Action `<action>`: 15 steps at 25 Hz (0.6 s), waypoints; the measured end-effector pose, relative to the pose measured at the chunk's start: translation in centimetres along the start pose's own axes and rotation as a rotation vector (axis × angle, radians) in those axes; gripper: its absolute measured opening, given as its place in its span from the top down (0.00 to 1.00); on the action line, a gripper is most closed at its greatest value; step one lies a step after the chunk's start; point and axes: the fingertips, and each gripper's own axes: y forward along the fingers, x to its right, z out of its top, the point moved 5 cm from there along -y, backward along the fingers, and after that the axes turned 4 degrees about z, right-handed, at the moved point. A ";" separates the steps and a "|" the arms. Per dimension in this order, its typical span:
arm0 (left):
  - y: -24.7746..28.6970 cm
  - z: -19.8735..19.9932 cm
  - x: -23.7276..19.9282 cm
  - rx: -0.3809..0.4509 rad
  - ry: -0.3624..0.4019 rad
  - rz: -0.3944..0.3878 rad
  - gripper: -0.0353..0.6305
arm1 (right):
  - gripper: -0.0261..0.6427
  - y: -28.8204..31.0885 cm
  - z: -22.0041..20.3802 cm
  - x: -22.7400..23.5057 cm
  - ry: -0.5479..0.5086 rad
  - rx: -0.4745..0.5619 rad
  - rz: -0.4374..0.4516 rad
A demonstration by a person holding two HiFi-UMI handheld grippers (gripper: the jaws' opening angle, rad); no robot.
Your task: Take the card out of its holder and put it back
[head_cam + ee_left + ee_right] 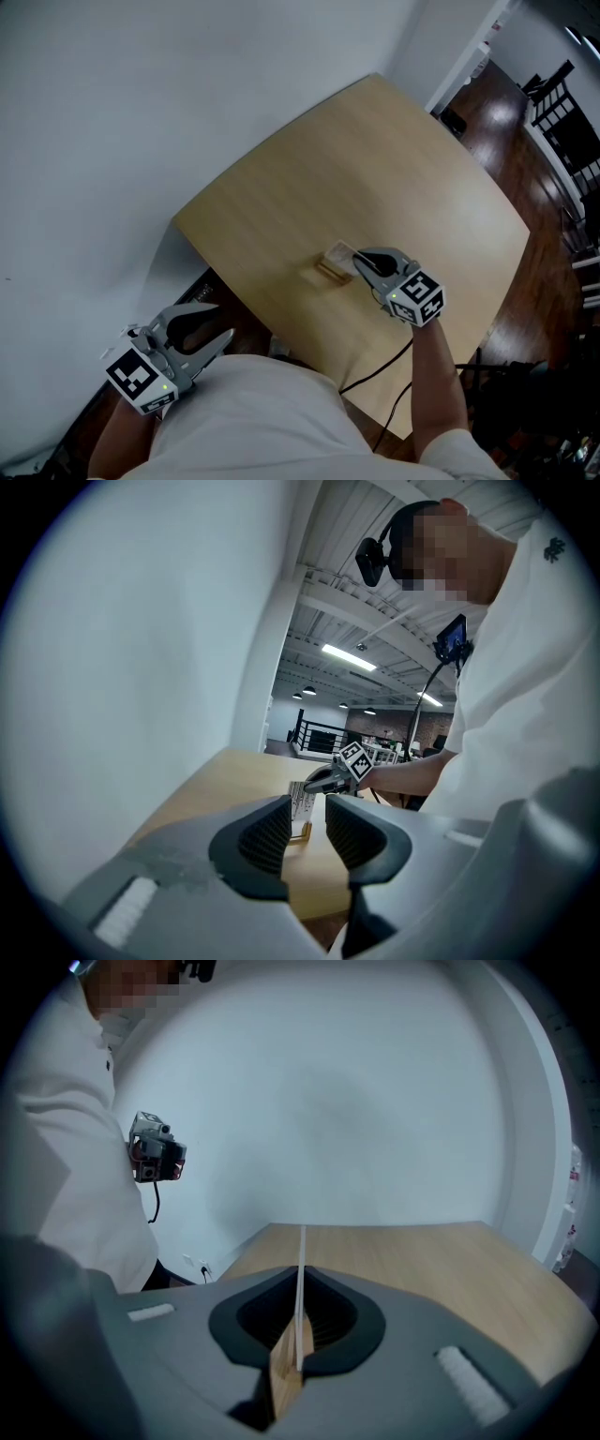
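Note:
A white card (pixel 340 253) stands on edge in a small wooden holder (pixel 327 272) near the middle of the light wooden table (pixel 412 178). My right gripper (pixel 359 264) is shut on the card from the right. In the right gripper view the card (pixel 302 1251) runs edge-on between the closed jaws of the gripper (pixel 300 1283), with the holder (pixel 284 1377) under it. My left gripper (pixel 223 322) hangs open and empty beyond the table's near-left edge. In the left gripper view, the card (pixel 301 802) and holder (pixel 300 832) show far off through the gap of that gripper (pixel 308 810).
A white wall (pixel 141 112) runs along the table's left side. A black cable (pixel 380 370) hangs off the table's near edge. Dark chairs (pixel 562 122) stand on the wood floor at the far right. The person's white shirt (pixel 253 422) fills the bottom of the head view.

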 end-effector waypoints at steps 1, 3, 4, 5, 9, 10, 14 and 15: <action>0.0 0.0 0.0 -0.001 -0.001 0.001 0.76 | 0.93 0.1 0.0 0.0 0.002 -0.001 0.000; 0.1 0.0 0.0 -0.002 -0.002 0.002 0.76 | 0.93 0.1 -0.2 0.1 0.002 -0.003 0.000; 0.1 0.0 0.0 -0.001 -0.002 0.002 0.76 | 0.93 0.2 -0.3 0.1 0.002 -0.004 0.001; 0.1 0.0 0.1 -0.001 -0.003 0.003 0.76 | 0.93 0.3 -0.4 0.0 0.001 -0.006 0.003; 0.2 0.0 -0.1 -0.007 -0.004 0.004 0.76 | 0.93 0.8 -1.1 0.1 -0.003 -0.018 0.014; 0.2 -0.1 -0.1 -0.009 -0.005 0.005 0.76 | 0.93 1.0 -1.3 0.2 0.001 -0.019 0.016; 0.2 -0.1 -0.3 -0.019 -0.010 0.006 0.76 | 0.93 1.6 -2.3 0.5 0.026 -0.017 0.026; 0.2 -0.1 -0.2 -0.021 -0.013 0.007 0.76 | 0.93 1.7 -2.6 0.6 0.031 -0.020 0.030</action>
